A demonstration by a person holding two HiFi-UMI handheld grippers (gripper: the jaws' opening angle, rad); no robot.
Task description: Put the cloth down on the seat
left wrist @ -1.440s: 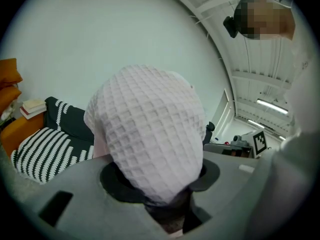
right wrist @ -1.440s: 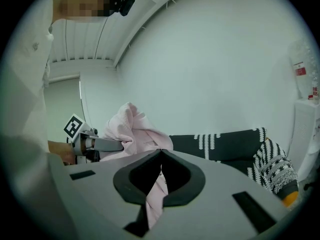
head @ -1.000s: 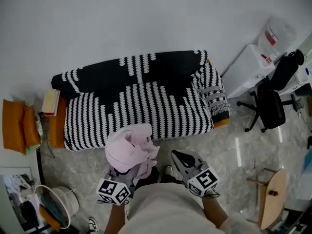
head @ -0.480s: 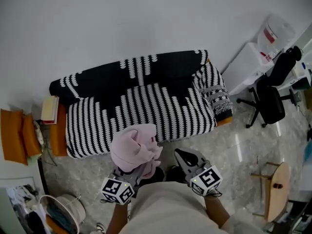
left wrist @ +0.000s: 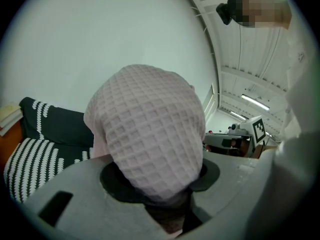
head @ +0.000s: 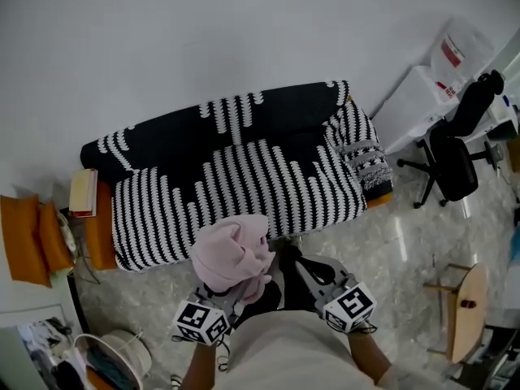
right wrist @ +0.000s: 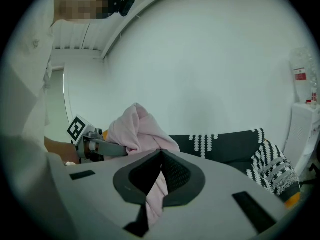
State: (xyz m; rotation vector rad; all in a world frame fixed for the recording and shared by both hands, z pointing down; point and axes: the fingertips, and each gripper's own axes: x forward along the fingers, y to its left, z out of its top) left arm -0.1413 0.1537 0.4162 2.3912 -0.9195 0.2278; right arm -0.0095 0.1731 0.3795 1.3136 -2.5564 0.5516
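Note:
A bunched pink waffle cloth (head: 234,250) is held up in front of the sofa seat (head: 236,187), which is covered by a black-and-white striped throw. My left gripper (head: 230,287) is shut on the cloth's bulk, which bulges up over its jaws and fills the left gripper view (left wrist: 150,134). My right gripper (head: 301,263) sits just right of it, jaws closed, with a pink strip of cloth (right wrist: 157,196) pinched between them. In the right gripper view the cloth's bundle (right wrist: 137,131) rises at the left, with the sofa back (right wrist: 220,144) behind.
Orange cushions (head: 24,238) and a book (head: 83,192) lie by the sofa's left end. A white basket (head: 122,352) stands at bottom left. An office chair (head: 455,165), white bags (head: 422,96) and a wooden stool (head: 463,311) are at the right. Marble floor lies before the sofa.
Both grippers and the pink cloth have come closer to the sofa's front edge. Both grips look the same as before.

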